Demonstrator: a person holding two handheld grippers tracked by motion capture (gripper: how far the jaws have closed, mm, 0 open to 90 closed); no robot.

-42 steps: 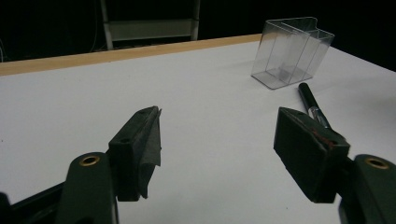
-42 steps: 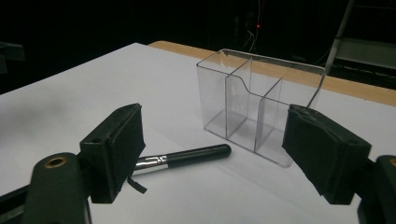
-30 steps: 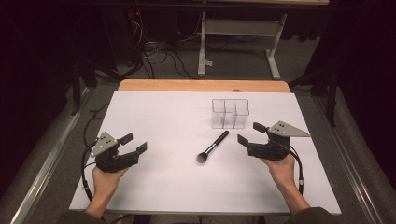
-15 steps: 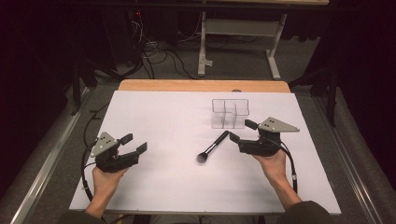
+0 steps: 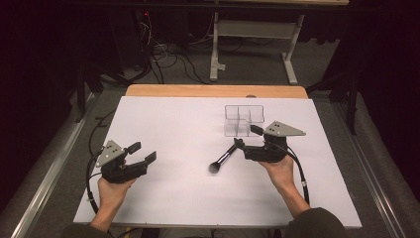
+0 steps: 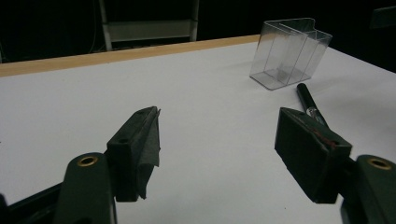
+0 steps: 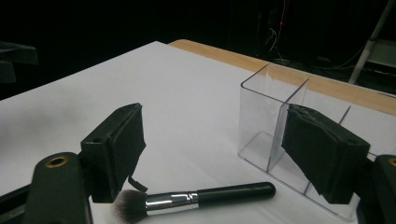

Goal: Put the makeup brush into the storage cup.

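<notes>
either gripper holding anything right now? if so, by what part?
Nothing is held. The right gripper is open, its jaws spread near the handle of the makeup brush, which lies flat on the table. The left gripper is open over bare table.

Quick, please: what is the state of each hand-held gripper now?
Left hand-held gripper: open, holding nothing.
Right hand-held gripper: open, holding nothing, jaws either side of the makeup brush handle.

A white sheet [image 5: 173, 129] covers most of the table, leaving a wooden edge [image 5: 198, 90] bare along its far side. Beyond it, at the upper middle of the frame, a grey metal stand [image 5: 252, 34] rests on the dark floor, with loose cables [image 5: 168, 54] tangled to its left.
</notes>
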